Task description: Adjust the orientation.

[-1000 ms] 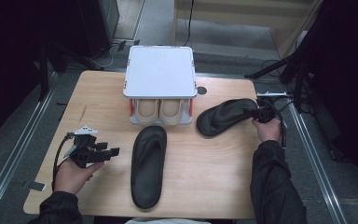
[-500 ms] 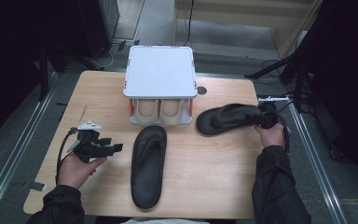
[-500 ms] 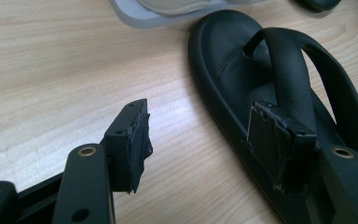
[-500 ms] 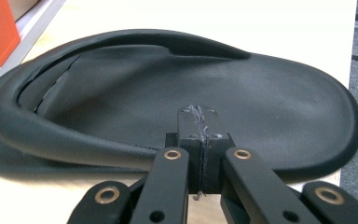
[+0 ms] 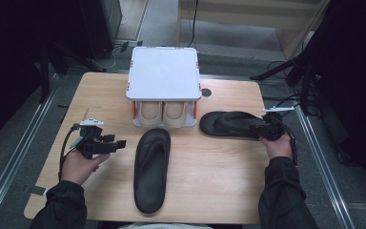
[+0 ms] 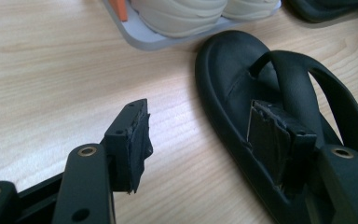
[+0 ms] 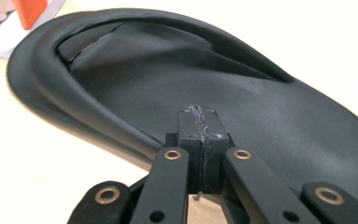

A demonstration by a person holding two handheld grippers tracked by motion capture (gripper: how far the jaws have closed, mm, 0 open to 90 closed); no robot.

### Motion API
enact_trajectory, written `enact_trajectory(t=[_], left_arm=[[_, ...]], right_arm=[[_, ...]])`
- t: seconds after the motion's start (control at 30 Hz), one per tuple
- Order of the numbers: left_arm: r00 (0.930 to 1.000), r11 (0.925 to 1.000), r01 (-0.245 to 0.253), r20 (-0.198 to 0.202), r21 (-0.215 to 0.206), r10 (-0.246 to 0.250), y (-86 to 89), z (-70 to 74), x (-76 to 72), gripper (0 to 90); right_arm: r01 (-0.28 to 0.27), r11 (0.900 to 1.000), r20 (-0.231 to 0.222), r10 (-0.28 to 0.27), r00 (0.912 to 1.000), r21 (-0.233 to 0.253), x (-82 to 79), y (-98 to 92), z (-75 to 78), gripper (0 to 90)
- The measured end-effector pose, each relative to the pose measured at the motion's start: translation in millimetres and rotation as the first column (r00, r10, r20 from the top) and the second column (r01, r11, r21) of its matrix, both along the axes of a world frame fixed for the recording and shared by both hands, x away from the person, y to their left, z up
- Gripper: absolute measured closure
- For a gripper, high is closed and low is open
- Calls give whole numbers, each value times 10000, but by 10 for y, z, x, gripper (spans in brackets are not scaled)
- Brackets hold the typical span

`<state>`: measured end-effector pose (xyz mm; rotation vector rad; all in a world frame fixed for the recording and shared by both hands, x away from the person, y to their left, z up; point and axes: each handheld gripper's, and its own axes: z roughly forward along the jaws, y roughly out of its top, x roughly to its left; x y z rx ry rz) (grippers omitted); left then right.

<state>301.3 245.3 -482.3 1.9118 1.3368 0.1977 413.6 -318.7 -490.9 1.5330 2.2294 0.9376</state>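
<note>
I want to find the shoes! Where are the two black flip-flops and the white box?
Near flip-flop (image 5: 151, 167): high view, on its footbed.
Far flip-flop (image 5: 226, 123): high view, on its sole by the toe end.
White box (image 5: 164, 74): high view, middle of its lid.

A light wooden table (image 5: 105, 95) with rounded corners carried four things. A white lidded shoe rack (image 5: 163, 76) stood at the far middle, holding a pair of cream shoes (image 5: 164, 113). One black flip-flop (image 5: 151, 168) lay lengthwise just in front of it. A second black flip-flop (image 5: 228, 125) lay crosswise to the rack's right. A small dark round hole (image 5: 206, 92) marked the tabletop beside the rack.
</note>
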Motion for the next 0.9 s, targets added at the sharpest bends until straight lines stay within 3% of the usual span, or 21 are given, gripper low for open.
enact_trajectory(t=[0.5,0.9], left_arm=[[10000,10000,-15,-7,-99,15,-9,21,206,401],[10000,9999,-21,-55,-107,20,-11,25,238,402]], right_arm=[[-316,9995,-128,316,9994,-33,-302,227,1,898],[-830,9965,-314,828,9961,-50,-405,514,9,895]])
